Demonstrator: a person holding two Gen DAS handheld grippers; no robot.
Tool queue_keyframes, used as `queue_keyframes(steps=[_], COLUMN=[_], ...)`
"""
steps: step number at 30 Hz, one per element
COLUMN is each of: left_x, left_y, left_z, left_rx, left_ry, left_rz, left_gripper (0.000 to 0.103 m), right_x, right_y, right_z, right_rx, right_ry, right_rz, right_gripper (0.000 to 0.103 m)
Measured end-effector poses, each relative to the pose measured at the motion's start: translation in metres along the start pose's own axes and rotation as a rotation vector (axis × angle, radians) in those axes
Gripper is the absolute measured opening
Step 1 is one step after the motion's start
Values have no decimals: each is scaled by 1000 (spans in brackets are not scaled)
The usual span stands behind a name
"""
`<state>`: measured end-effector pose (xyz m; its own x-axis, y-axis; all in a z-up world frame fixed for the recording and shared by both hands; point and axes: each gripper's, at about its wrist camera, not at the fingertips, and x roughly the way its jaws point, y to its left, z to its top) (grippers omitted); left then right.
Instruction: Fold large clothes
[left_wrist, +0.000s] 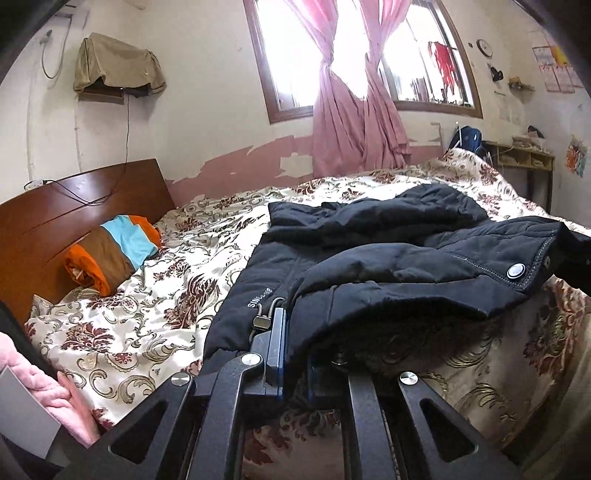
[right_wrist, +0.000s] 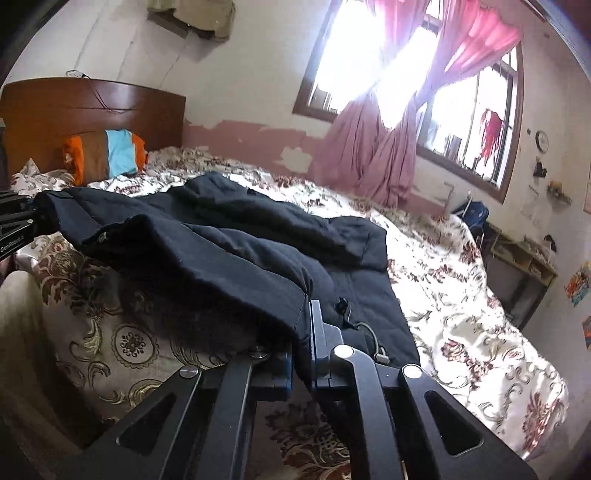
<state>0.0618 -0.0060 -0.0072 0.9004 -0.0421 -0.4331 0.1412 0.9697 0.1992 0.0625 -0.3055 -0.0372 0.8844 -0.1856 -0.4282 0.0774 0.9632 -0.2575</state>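
One black padded jacket (left_wrist: 369, 251), one floral bedspread (left_wrist: 147, 306), one striped pillow (left_wrist: 110, 251), two pink curtains (left_wrist: 354, 122), one wall clock (left_wrist: 484, 47), two grippers.

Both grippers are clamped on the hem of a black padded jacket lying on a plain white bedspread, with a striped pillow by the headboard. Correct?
Not quite: the bedspread is floral-patterned, not plain white, as both wrist views show. The rest holds: left gripper and right gripper both clamp the black jacket, striped pillow by the headboard.
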Motion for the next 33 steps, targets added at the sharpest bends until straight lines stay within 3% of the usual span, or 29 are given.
queue_keyframes(steps=[9, 14, 28, 33], left_x=[-49, -56, 25, 71], left_y=[9, 9, 13, 6], left_z=[28, 57, 150, 181], left_rx=[-10, 7, 17, 89], left_ry=[-24, -84, -175, -172], left_rz=[-15, -21, -11, -2], left_gripper=[7, 7, 7, 7], right_x=[-53, -57, 28, 77], right_y=[-11, -26, -46, -52], right_z=[27, 46, 128, 157], right_rx=[12, 42, 18, -37], right_ry=[-63, -108, -264, -269], right_rz=[20, 7, -54, -73], right_gripper=[5, 5, 4, 4])
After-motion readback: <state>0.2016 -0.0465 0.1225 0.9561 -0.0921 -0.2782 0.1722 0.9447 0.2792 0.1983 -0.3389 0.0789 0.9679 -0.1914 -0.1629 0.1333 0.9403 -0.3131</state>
